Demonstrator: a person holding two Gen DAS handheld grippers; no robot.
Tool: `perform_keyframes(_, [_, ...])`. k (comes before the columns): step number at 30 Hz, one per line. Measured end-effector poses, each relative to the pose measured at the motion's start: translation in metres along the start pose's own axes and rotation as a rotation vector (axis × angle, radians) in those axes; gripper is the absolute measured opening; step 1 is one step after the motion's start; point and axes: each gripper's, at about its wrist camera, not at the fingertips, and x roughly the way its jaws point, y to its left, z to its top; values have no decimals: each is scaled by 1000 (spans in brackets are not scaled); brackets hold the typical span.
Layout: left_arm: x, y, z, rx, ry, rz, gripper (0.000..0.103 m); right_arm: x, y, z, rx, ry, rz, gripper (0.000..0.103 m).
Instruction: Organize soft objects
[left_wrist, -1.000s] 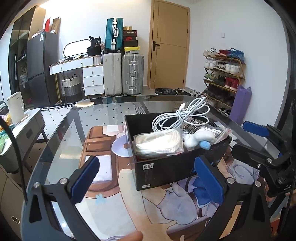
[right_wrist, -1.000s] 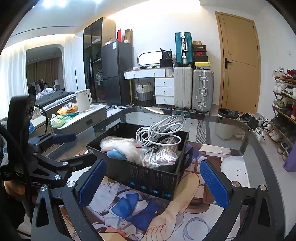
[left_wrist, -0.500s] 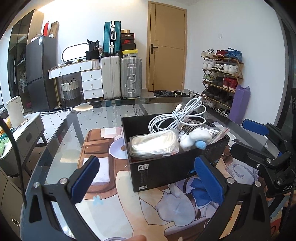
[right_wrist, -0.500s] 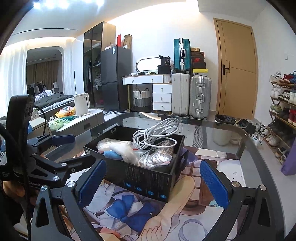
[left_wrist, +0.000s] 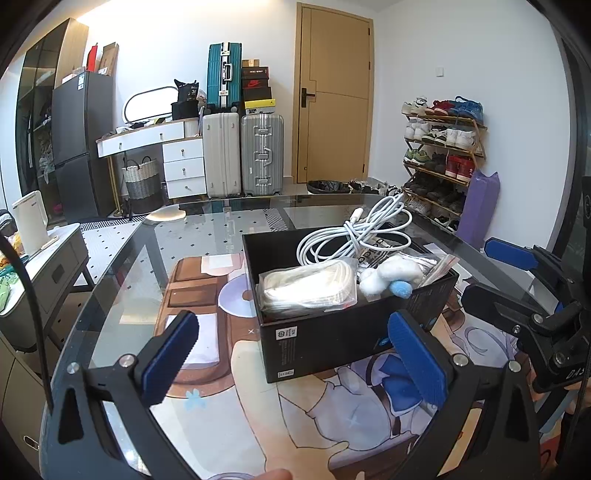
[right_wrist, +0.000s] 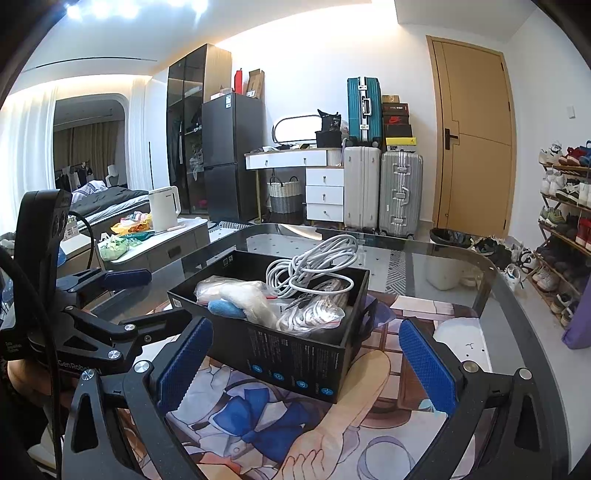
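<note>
White walls close the room, with a tan wooden door (left_wrist: 334, 94) at the back. Left of it stand two upright suitcases (left_wrist: 242, 153), a teal suitcase (left_wrist: 224, 75) and stacked shoe boxes (left_wrist: 256, 88) on top. A white dressing desk (left_wrist: 155, 142) with drawers carries an oval mirror (left_wrist: 149, 103); a woven basket (left_wrist: 140, 177) sits under it. A dark fridge (right_wrist: 232, 155) and glass-fronted cabinet (right_wrist: 184, 129) stand further left. A shoe rack (left_wrist: 441, 147) lines the right wall. Ceiling spotlights (right_wrist: 99, 9) glow overhead; a bed (right_wrist: 107, 197) shows through an archway.

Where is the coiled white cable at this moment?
In both wrist views the coiled white cable sits on top of the contents at the far end of the black box, behind the white-and-blue plush.
</note>
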Motion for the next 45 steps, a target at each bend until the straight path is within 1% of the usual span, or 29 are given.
perform_keyframes(13, [-1,-2,0,2,-9,5,103,-4,2,-1,3,-18,-9,102])
perform_keyframes(45, [-2,-2,1,-1,-13,2,103,-5,2,-2,4,-16,-8,102])
